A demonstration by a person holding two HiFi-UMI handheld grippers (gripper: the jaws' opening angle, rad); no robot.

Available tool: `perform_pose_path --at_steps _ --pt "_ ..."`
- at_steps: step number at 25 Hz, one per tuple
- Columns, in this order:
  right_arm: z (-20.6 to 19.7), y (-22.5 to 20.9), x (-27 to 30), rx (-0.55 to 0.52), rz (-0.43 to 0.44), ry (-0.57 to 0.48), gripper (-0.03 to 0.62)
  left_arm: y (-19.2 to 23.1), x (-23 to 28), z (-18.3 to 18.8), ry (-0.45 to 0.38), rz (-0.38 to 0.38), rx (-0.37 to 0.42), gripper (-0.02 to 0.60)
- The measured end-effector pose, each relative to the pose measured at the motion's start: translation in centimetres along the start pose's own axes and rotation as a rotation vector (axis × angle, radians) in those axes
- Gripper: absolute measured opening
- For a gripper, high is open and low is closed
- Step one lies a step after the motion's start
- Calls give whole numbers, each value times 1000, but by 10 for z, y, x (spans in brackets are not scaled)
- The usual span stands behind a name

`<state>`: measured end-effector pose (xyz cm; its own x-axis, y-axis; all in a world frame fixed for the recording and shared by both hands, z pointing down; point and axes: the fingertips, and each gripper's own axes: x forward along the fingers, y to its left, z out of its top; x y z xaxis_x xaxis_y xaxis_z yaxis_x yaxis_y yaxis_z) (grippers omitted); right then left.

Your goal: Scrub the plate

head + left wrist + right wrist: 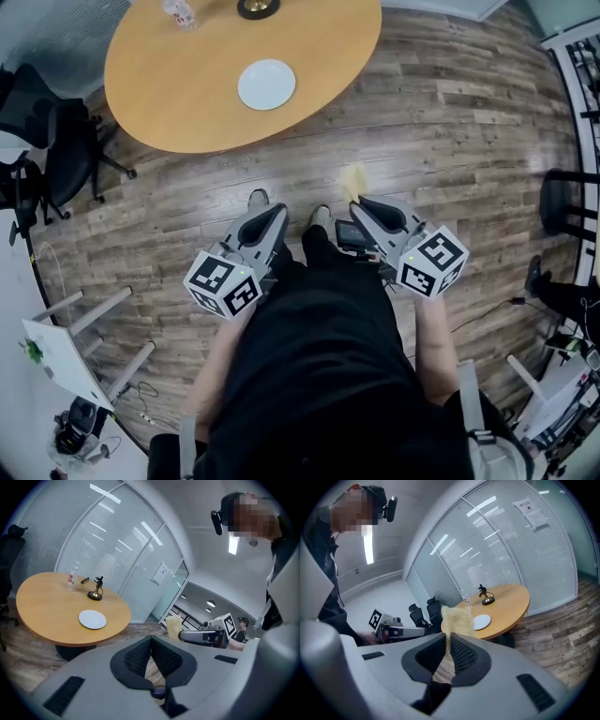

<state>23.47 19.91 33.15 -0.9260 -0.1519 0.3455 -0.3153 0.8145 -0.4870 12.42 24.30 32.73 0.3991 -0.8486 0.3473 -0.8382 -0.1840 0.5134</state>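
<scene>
Standing off from the worktop [169, 84], both grippers low in front of me, well apart from it. The plate [266, 84] lies flat, face up, on the near half of the worktop and nothing is touching it. It's round, so no long axis; the open face points straight up. The right gripper [447, 648] is clamped on the yellow scrub pad [457, 620], pinched at one end. The pad's long axis runs out along the jaws past the tips and points roughly at the worktop. The left gripper [151, 651] has its jaws fully together with nothing in them. Risks as I read them: the plate is loose on a smooth top, so unless the left gripper pins the rim, scrub strokes will likely skate it toward the near edge. The pad is held by one end only, so pressing down could fold it or pull it out of the jaws. The bottle [180, 11] and the small brass-based stand [258, 7] sit at the far side, so overreach could knock them.
</scene>
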Motion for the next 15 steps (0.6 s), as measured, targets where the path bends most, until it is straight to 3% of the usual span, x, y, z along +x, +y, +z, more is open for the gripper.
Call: perform_pose_path --at_steps 9,15 --pt "7 -4 22 35 -36 -3 37 35 13 3 6 -23 -127 14" --pt "35 -20 52 39 -105 -6 37 87 43 35 14 -48 -251 14"
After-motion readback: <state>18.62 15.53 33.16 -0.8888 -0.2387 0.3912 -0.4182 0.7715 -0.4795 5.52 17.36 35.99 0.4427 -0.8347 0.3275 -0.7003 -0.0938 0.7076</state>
